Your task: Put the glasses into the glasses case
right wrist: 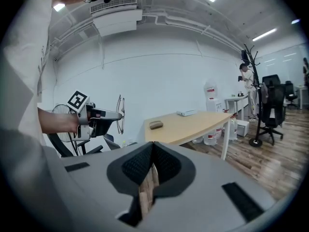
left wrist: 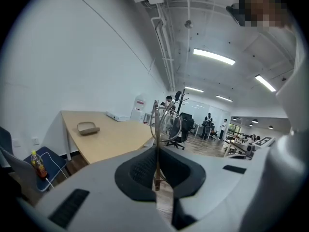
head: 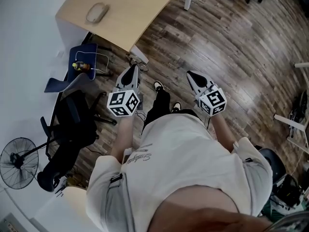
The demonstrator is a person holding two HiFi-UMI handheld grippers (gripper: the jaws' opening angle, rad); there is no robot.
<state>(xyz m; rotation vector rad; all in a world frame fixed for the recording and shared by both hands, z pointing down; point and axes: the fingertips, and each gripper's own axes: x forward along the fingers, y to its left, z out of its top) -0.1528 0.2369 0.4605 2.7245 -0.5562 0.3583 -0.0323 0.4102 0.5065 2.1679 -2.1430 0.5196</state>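
Note:
My left gripper [head: 133,69] is held in the air above the wooden floor, shut on a pair of thin wire-framed glasses [left wrist: 161,121]. The glasses stick up from between its closed jaws [left wrist: 157,153]. In the right gripper view, the left gripper [right wrist: 108,116] shows at the left with the glasses [right wrist: 119,114] upright at its tip. The grey-brown glasses case [head: 96,12] lies on the light wooden table [head: 140,8], ahead and to the left, well apart from both grippers; it also shows as the case [left wrist: 88,128] and the case [right wrist: 155,124]. My right gripper [head: 191,74] is shut and holds nothing.
A black office chair [head: 72,124] and a floor fan [head: 19,161] stand at the left. A blue chair [head: 79,64] with a bottle [head: 77,65] sits beside the table. Water jugs [right wrist: 212,134] stand under it. A coat rack [right wrist: 253,81] and people are farther off.

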